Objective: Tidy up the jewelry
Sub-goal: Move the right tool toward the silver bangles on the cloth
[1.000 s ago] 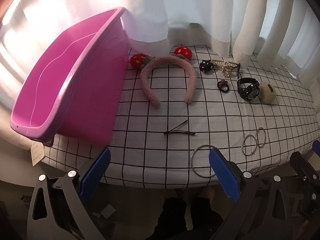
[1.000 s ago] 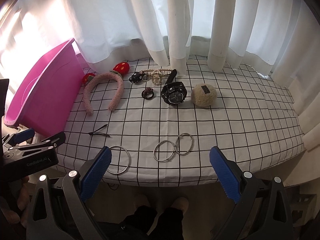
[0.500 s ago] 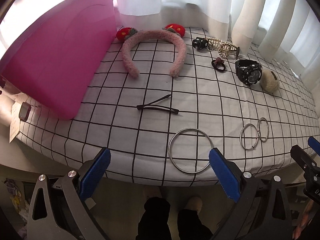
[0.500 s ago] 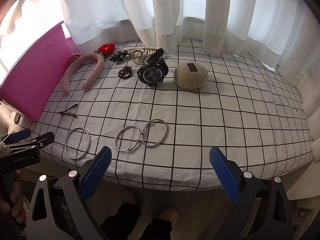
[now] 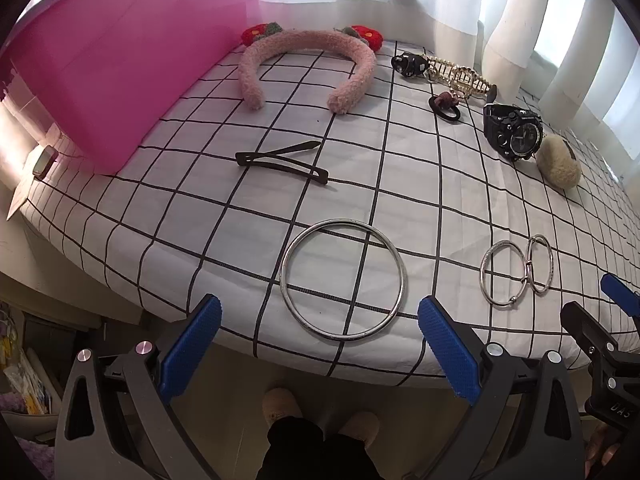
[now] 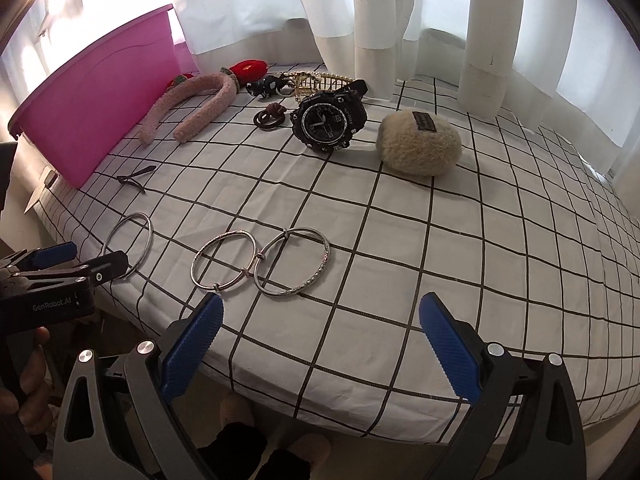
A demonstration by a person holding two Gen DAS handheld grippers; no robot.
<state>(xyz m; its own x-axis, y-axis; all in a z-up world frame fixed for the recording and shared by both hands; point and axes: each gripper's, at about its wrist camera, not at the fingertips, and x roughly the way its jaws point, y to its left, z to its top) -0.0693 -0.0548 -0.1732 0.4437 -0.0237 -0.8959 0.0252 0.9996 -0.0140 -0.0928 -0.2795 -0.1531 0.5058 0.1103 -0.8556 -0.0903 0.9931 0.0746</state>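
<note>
A large silver bangle (image 5: pixel 343 278) lies near the table's front edge, just ahead of my open left gripper (image 5: pixel 318 344). Two linked thinner bangles (image 6: pixel 260 262) lie ahead and left of my open right gripper (image 6: pixel 318 346); the left wrist view shows these bangles (image 5: pixel 517 267) too. Farther back lie a black hair clip (image 5: pixel 282 162), a pink fuzzy headband (image 5: pixel 308 66) with red strawberries, a black wristwatch (image 6: pixel 330 120), a beige plush scrunchie (image 6: pixel 420 148), a dark hair tie (image 6: pixel 269 117) and a gold claw clip (image 5: pixel 460 74). Both grippers hold nothing.
A pink plastic tub (image 5: pixel 108 52) stands tilted at the table's left. The table carries a white cloth with a black grid (image 6: pixel 440 260). White curtains (image 6: pixel 380 8) hang behind. A person's feet (image 5: pixel 316 412) show below the front edge.
Both grippers have moved forward and lower toward the table, so the bangles now look larger and closer. The objects themselves have not moved.
</note>
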